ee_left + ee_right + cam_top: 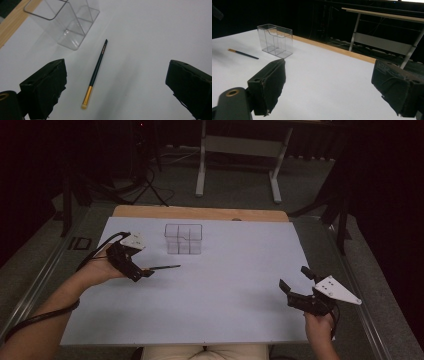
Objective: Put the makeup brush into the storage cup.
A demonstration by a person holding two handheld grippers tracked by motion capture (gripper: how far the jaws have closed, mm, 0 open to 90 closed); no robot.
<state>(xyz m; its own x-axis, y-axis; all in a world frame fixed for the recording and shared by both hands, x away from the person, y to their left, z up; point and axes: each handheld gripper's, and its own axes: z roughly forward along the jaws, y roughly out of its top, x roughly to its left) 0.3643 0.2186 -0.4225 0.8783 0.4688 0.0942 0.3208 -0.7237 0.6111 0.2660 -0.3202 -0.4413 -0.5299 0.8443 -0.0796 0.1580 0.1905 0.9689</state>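
Observation:
A thin dark brush (165, 267) with a gold ferrule lies flat on the white table (215, 295). A clear plastic organizer (183, 239) with several compartments stands upright just beyond it. My left gripper (141, 273) is at the brush's ferrule end. In the left gripper view the brush (97, 72) lies between the wide-apart jaws of my left gripper (117, 66), untouched, with the organizer (67, 25) at upper left. My right gripper (294, 277) hovers open near the table's front right. The right gripper view looks past my right gripper (329, 67) to the organizer (275, 40) and brush (243, 54).
A wooden strip (200, 212) runs along the table's far edge. Beyond it, on the dark floor, are a metal table frame (237, 155) and stand legs with cables (145, 185). Rails flank the table on both sides.

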